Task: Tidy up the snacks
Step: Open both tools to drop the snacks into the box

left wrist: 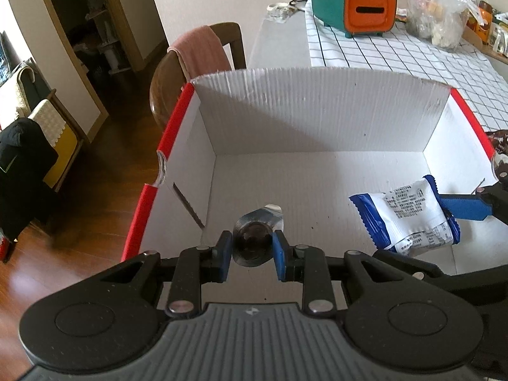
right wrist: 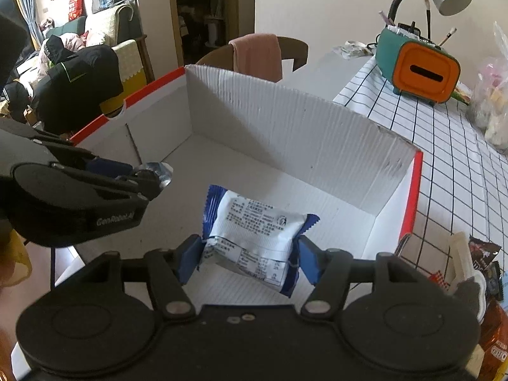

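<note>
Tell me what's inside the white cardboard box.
Inside the box: a blue-and-white snack packet in the right gripper, a small foil-wrapped snack in the left gripper. The floor beneath them is hidden.

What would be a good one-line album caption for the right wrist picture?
Right gripper holds a blue-and-white snack packet over the white corrugated cardboard box, the left gripper alongside with a silvery wrapped snack.
</note>
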Tool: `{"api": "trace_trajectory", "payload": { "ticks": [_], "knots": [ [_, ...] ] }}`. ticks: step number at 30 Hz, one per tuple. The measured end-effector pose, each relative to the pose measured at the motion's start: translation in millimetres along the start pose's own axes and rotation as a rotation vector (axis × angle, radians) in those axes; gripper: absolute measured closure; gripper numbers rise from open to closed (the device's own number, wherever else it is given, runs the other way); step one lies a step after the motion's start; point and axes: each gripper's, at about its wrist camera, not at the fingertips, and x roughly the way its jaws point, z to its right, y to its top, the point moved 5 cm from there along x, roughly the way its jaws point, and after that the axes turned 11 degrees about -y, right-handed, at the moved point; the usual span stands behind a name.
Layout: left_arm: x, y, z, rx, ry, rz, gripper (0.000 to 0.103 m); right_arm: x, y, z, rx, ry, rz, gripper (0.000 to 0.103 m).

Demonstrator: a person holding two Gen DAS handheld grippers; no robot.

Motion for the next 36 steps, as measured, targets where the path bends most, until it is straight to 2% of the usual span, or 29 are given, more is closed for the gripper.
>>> {"api": "trace_trajectory", "payload": {
  "ticks": [15, 18, 20, 21, 25, 28, 33, 36],
  "knots": [
    [-5, -4, -2, -0.02, -0.011, -0.001, 0.075, -3, -2, 2, 0.016, 0.003, -0.008, 0.036],
    [-8, -4, -3, -0.025, -0.01, 0.01, 0.068, -6, -2, 2, 0.025, 0.014, -0.005, 0.034],
    [-12, -3, -3, -0.026, -0.01, 0.023, 0.057, -12, 0, 3, 0.025, 0.013, 0.014, 0.023],
    [-15, -3, -4, -0.025, -0.008, 0.032, 0.056, -15, 0, 3, 0.026, 0.003, 0.03, 0.019],
    [-26, -1, -2, -0.021, -0.009, 0.057, 0.053, -25, 1, 6, 0.028, 0.008, 0.044, 0.019],
    [-34, 0, 1, -0.016, -0.011, 0.082, 0.044, -34, 1, 12, 0.043, 0.012, 0.058, 0.017],
    [-47, 2, 10, -0.006, -0.017, 0.109, 0.041, -54, -2, 27, 0.08, 0.024, 0.089, 0.015],
    [-55, 1, 18, 0.004, -0.023, 0.13, 0.033, -67, -5, 37, 0.096, 0.029, 0.106, 0.014]
  ]
}}
